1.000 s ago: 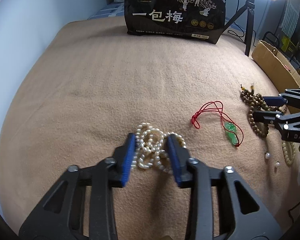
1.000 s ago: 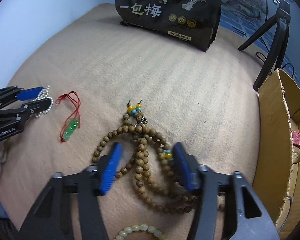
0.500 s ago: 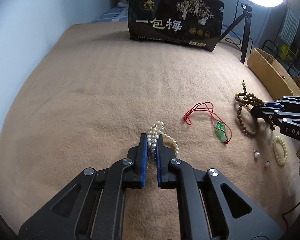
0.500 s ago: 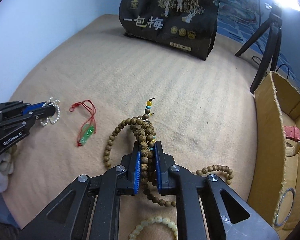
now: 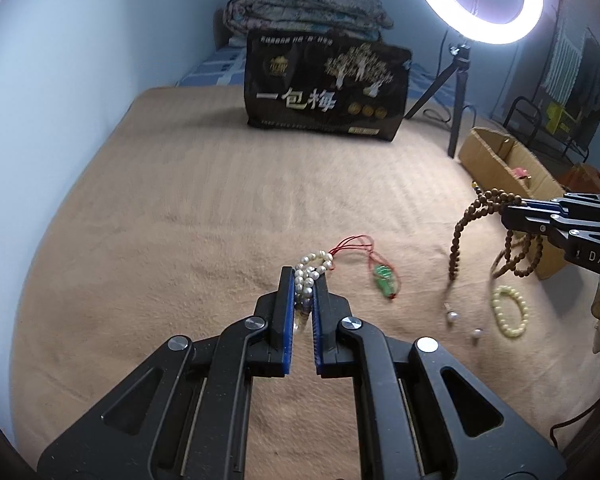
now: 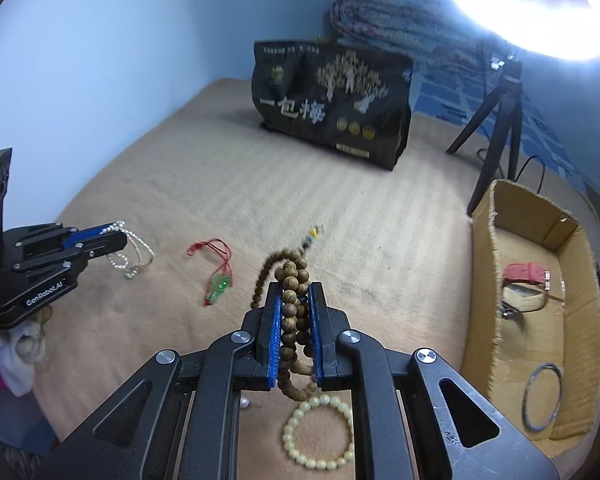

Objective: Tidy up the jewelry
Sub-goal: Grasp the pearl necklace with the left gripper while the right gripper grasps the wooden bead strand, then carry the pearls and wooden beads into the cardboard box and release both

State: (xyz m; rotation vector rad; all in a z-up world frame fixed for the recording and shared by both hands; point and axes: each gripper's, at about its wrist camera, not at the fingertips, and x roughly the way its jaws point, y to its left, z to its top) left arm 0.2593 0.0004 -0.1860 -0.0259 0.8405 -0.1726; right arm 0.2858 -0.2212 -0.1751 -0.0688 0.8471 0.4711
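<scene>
My left gripper (image 5: 303, 280) is shut on a white pearl necklace (image 5: 310, 267) and holds it above the tan blanket (image 5: 204, 216); its loops hang down in the right wrist view (image 6: 134, 254). My right gripper (image 6: 295, 292) is shut on a brown wooden bead string (image 6: 290, 276), lifted off the blanket, strands dangling (image 5: 460, 236). A green pendant on a red cord (image 5: 383, 278) lies between the grippers. A pale yellow bead bracelet (image 6: 320, 432) and two small pearl earrings (image 5: 452, 317) lie under the right gripper.
An open cardboard box (image 6: 536, 312) at the right holds a pink watch strap (image 6: 526, 273) and a metal bangle (image 6: 543, 396). A black snack bag (image 5: 326, 88) stands at the back. A ring light on a tripod (image 5: 458, 92) stands behind the box.
Both grippers closed on their bead strings, then lifted them off the blanket; the strands now hang in the air.
</scene>
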